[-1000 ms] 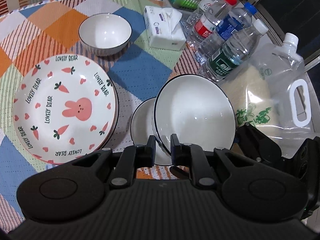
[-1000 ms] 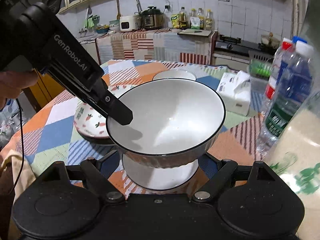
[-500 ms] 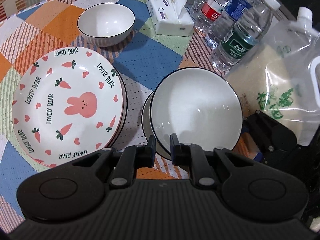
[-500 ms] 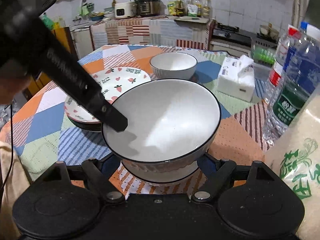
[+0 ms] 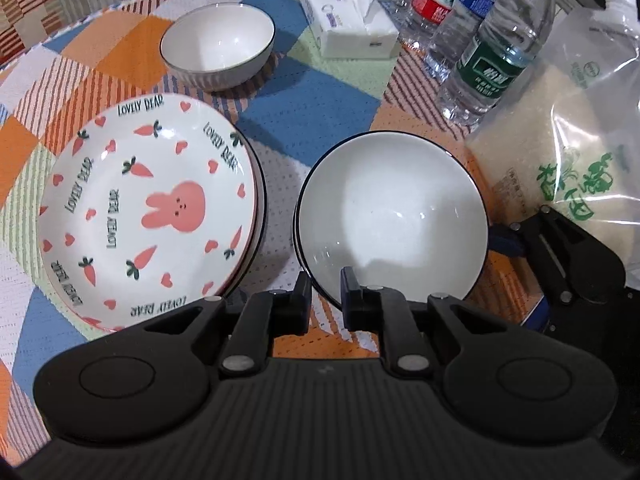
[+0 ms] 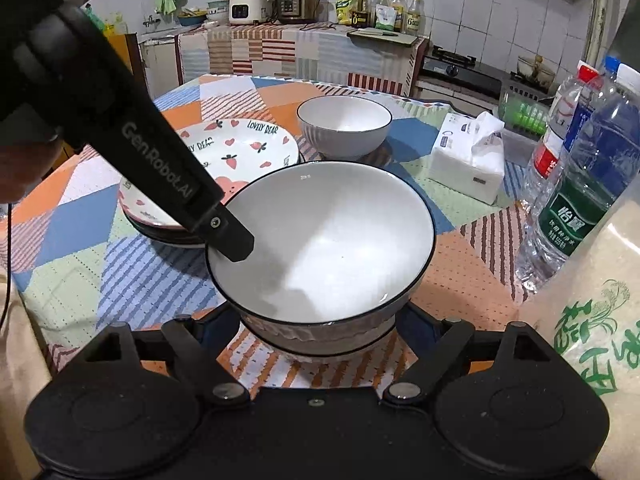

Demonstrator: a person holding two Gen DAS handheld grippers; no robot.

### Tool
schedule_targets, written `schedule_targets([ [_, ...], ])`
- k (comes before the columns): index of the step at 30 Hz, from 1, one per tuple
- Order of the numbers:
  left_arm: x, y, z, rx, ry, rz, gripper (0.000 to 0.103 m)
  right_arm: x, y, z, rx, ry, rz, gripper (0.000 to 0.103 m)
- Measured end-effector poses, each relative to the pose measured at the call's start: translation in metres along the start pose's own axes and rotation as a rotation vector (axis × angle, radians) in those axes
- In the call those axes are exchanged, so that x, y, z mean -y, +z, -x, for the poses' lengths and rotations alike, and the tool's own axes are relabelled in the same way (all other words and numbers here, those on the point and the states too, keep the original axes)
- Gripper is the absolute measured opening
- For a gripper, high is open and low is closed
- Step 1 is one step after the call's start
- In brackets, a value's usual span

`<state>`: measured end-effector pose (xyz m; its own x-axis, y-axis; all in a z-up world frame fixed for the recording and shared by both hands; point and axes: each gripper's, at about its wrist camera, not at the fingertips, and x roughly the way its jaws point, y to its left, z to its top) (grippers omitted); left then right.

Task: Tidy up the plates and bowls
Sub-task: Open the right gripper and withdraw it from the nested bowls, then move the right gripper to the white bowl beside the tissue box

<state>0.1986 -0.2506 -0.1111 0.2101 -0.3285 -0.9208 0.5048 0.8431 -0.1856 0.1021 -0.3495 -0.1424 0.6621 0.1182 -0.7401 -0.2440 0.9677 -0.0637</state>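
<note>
your left hand-held gripper (image 5: 325, 294) is pinched tight on the near rim of the top bowl (image 5: 394, 216), which sits inside another bowl (image 6: 320, 346) on the worktop (image 5: 332, 120). your right hand-held gripper (image 6: 320, 320) is wide open w/ the bowls between its fingers, not squeezing. bunny plate (image 5: 148, 208) is just left; a 3rd bowl (image 5: 218, 46) is farther back.

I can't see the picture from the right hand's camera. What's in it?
The left gripper pinches the rim of a white bowl, nested in another bowl. The right gripper's open jaws sit either side. Behind: bunny plates and a third bowl.
</note>
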Motion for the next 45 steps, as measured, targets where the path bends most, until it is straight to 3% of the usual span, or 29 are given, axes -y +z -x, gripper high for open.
schedule_targets([
  [9,0.0,0.002,-0.009,0.01,0.024,0.006,0.014,-0.001,-0.005,-0.001,-0.003,-0.012,0.01,0.09],
  [18,-0.005,0.001,0.007,0.043,0.029,0.003,0.017,-0.005,-0.005,0.013,0.026,-0.029,0.038,0.089],
  [23,-0.003,-0.002,0.02,0.071,0.035,-0.009,0.019,0.0,0.003,0.033,0.07,0.025,-0.051,0.089],
  [27,-0.001,-0.004,0.031,0.088,0.038,-0.014,0.02,-0.001,0.013,0.04,0.052,-0.05,-0.067,0.089],
  [31,-0.001,-0.004,0.044,0.1,0.049,-0.023,0.023,0.005,0.021,0.047,0.049,-0.048,-0.095,0.089],
  [38,-0.012,0.0,0.066,0.134,0.07,-0.025,0.026,0.02,0.043,0.056,0.045,0.021,-0.182,0.09],
  [42,-0.026,0.003,0.075,0.159,0.044,-0.02,0.042,0.023,0.059,0.06,0.111,0.086,-0.18,0.09],
  [45,-0.039,0.011,0.079,0.163,0.064,-0.007,0.042,0.025,0.073,0.06,0.154,0.092,-0.201,0.09],
])
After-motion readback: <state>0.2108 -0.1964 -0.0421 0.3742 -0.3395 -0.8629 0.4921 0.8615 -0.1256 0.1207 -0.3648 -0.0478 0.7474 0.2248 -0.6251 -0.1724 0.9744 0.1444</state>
